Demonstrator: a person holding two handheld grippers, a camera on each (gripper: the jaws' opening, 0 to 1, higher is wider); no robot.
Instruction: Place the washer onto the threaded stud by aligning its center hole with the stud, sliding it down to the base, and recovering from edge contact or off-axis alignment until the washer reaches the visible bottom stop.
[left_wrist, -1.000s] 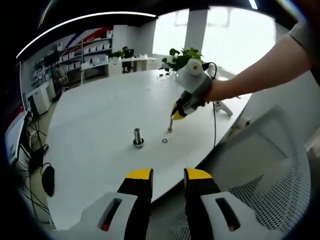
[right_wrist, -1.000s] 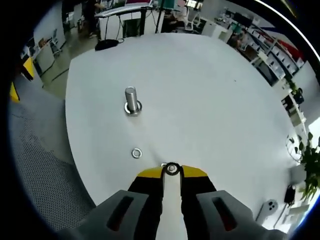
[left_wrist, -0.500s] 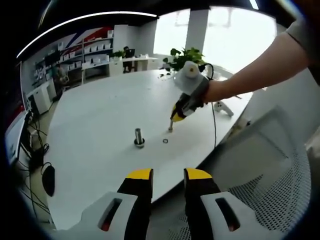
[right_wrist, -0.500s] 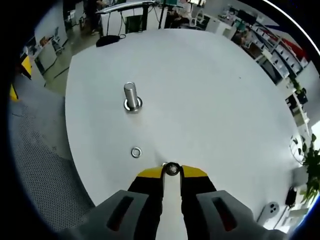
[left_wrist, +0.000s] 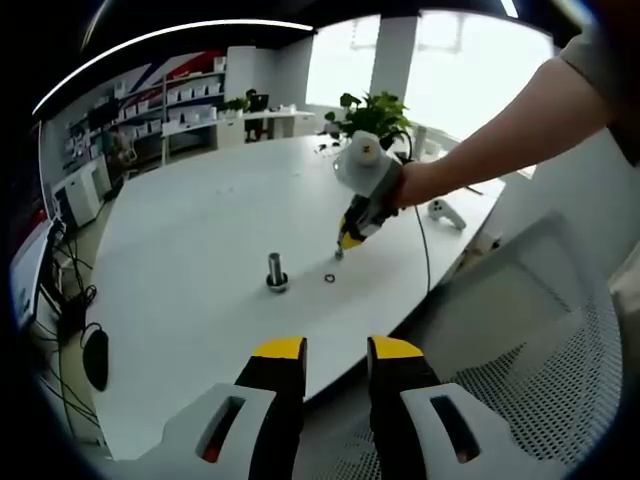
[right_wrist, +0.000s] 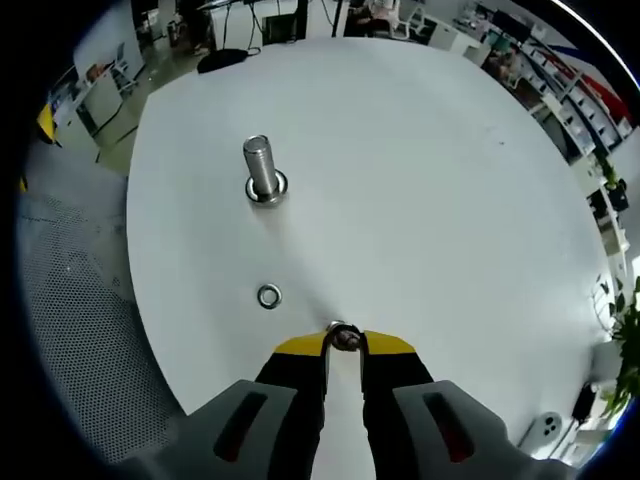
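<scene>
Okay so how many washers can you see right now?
2. One washer is pinched at the tips of the right gripper. The other washer lies flat on the white table, between that gripper and the threaded stud. None visible on the stud.

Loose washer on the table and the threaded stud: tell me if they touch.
Apart. In the right gripper view, bare white table separates the loose washer from the threaded stud. The left gripper view shows the same gap.
</scene>
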